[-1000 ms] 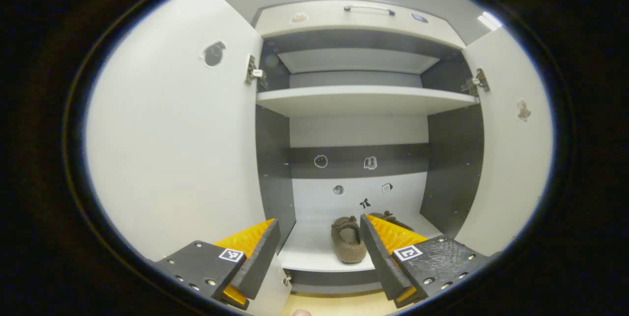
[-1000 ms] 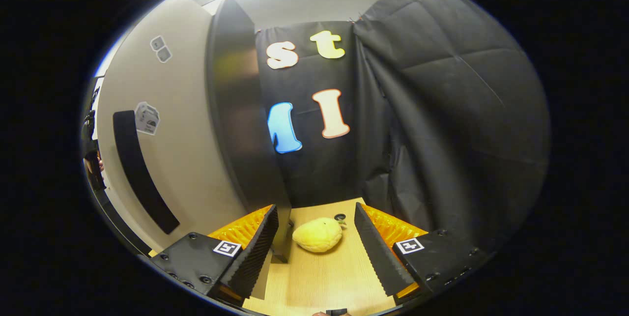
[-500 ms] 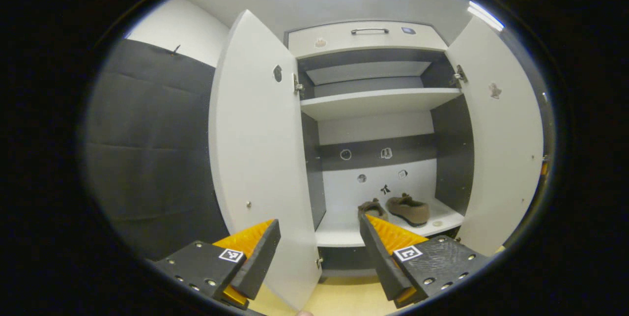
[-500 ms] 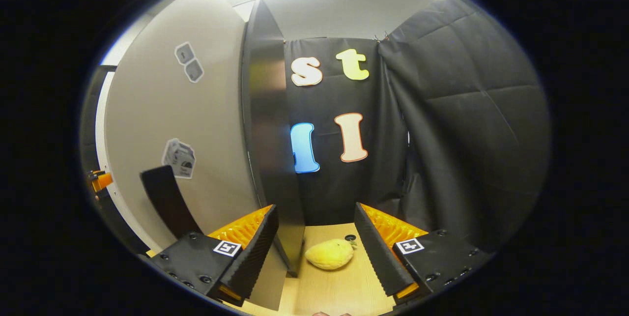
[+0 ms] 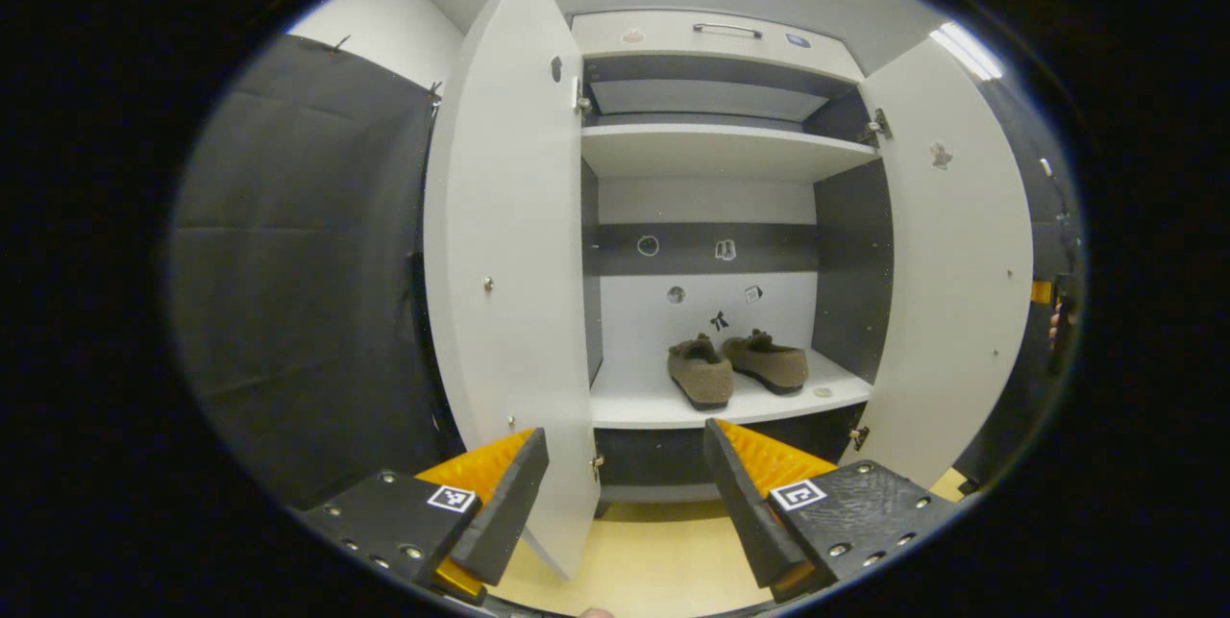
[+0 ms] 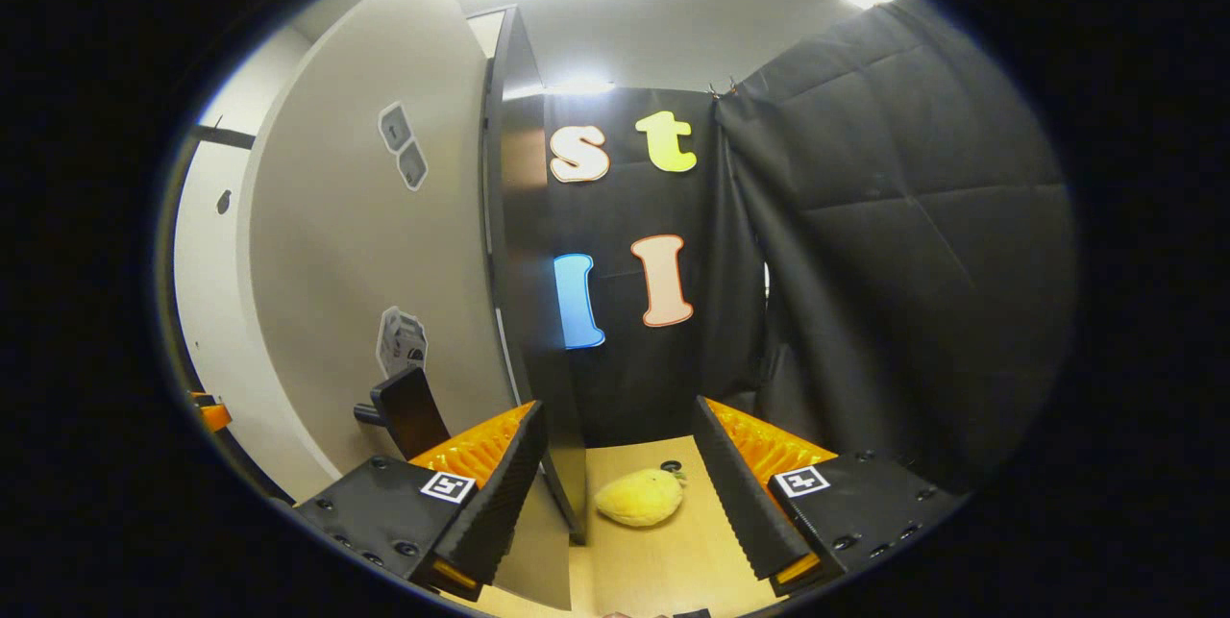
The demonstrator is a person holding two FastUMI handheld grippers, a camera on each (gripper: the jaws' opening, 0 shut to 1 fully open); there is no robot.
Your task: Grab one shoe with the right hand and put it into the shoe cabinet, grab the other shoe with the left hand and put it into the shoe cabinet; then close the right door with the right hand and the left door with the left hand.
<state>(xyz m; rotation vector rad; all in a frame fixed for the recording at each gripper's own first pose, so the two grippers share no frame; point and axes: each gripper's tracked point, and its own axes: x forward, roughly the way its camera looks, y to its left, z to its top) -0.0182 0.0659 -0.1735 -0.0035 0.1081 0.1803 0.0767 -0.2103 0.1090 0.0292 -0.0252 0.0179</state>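
Brown shoes (image 5: 738, 368) sit shelved; our left hand-held gripper (image 5: 623, 493) and right hand-held gripper (image 6: 615, 493) gape wide, doors' outer faces hidden.

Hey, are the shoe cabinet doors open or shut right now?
Both open. The left door and right door are swung outward, exposing the shelves and the two brown shoes on the bottom shelf.

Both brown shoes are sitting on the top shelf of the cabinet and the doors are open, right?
Not quite. In the left gripper view the two brown shoes sit on the bottom shelf, not the top one. Both doors, the left door and the right door, are open.
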